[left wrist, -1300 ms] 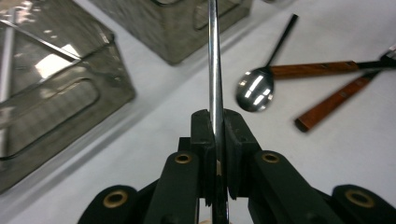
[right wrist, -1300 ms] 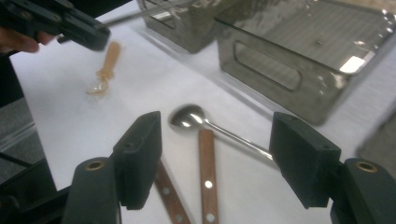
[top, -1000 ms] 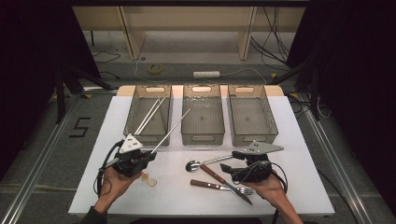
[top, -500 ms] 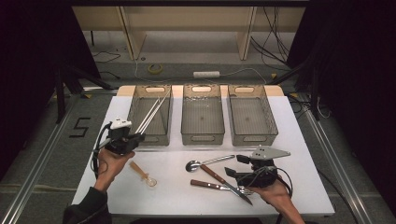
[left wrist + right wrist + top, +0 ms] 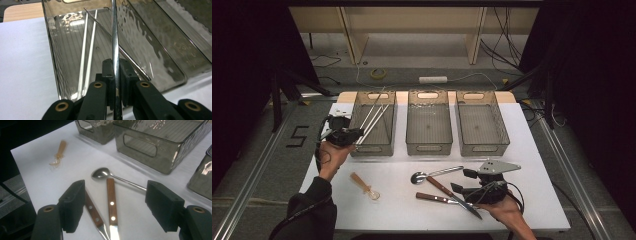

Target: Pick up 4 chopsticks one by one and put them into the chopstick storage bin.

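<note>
Fingers: left gripper [image 5: 115, 82] clenched on a metal chopstick [image 5: 114, 37] over the left bin [image 5: 362, 148], three sticks already inside; right gripper [image 5: 115, 205] released above spoon [image 5: 100, 174], knives [image 5: 111, 202], unsorted.

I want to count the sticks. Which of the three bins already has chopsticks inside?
The left bin, beside the left gripper. The middle bin and right bin hold nothing.
</note>
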A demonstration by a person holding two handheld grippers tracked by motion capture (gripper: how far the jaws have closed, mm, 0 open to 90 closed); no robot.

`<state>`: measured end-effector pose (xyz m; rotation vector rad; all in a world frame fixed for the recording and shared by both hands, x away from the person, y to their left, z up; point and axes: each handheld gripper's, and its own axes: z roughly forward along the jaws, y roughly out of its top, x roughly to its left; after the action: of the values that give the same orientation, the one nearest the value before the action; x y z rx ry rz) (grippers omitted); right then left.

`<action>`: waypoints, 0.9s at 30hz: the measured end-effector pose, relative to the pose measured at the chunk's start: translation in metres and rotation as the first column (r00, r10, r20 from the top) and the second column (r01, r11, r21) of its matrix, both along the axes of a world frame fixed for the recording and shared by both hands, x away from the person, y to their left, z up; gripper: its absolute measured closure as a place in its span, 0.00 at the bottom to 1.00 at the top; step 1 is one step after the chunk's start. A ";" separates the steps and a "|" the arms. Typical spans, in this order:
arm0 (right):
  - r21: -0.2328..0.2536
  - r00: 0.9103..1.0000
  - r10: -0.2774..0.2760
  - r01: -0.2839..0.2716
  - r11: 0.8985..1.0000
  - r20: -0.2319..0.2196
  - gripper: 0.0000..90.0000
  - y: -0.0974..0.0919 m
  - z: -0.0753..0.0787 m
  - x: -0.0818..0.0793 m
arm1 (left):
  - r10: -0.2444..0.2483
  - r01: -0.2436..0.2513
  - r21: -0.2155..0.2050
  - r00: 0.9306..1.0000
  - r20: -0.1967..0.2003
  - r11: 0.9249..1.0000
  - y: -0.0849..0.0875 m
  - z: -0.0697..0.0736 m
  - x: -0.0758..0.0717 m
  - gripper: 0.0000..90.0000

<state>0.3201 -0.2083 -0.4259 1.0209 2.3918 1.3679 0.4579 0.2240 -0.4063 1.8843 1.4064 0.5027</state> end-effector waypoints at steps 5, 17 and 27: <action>0.001 1.000 0.002 -0.002 1.000 -0.003 0.37 0.001 -0.001 0.000 | 0.015 -0.015 0.005 1.000 -0.013 1.000 -0.003 -0.002 0.012 0.93; -0.003 1.000 0.011 -0.011 1.000 -0.008 0.37 0.001 -0.002 0.001 | 0.059 -0.058 0.014 0.995 -0.079 0.998 -0.002 -0.014 0.030 0.92; -0.002 1.000 0.017 -0.017 1.000 -0.011 0.38 0.001 -0.002 0.001 | 0.098 -0.094 0.037 0.988 -0.120 0.995 0.000 -0.018 0.040 0.92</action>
<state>0.3209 -0.2076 -0.4276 1.0116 2.4148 1.3689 0.4977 0.2244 -0.4245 1.9066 1.5833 0.4650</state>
